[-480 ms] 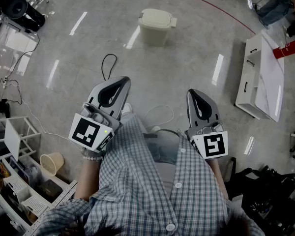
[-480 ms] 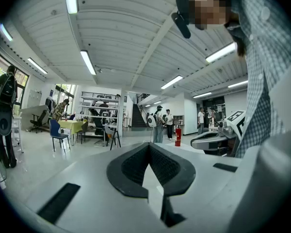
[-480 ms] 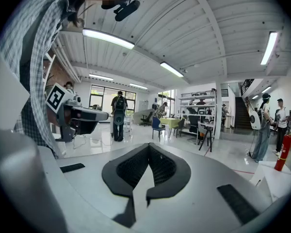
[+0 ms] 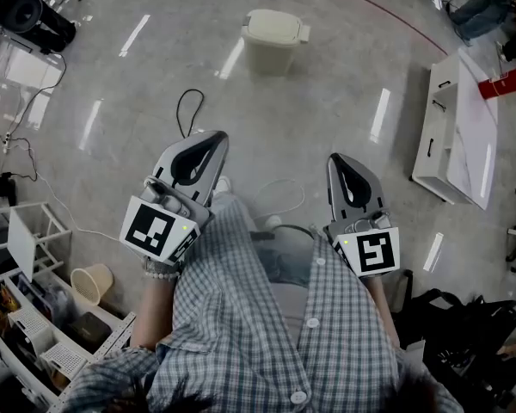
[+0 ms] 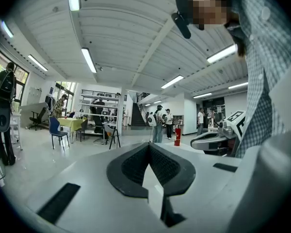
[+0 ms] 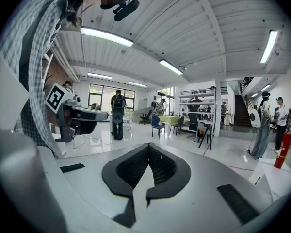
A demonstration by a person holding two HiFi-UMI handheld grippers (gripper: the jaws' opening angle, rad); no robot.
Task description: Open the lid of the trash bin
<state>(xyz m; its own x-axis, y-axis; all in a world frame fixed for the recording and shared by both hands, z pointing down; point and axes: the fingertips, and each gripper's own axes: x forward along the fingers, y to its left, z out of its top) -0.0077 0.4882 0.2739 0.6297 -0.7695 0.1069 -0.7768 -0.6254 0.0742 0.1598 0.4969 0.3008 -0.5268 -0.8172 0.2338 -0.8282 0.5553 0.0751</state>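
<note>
**A:** Where is the bin [image 4: 273, 52]?

**B:** In the upper middle of the head view, on the floor [image 4: 344, 93], well apart from both grippers. Its lid [image 4: 273, 26] is down.

**A:** And what do we have in hand?

**B:** Nothing. Our left gripper [image 4: 215, 138] and right gripper [image 4: 336, 162] hover low in the frame, at our chest. Each has its jaws closed tip to tip with nothing between them. Their own views show only the hall beyond.

**A:** How do we expect the bin to handle?

**B:** We judge it pale plastic: light, stiff and smooth enough to slip. A bin that light may slide or tip if we lift the lid from one side, so we would steady the body with one gripper.

**A:** Where do we take hold?

**B:** A tab [image 4: 304, 33] juts from the lid's right edge. We cannot tell from here whether it is a grip or the hinge. We would open the jaws first, then pinch the lid's thin rim on the side away from the hinge.
</note>
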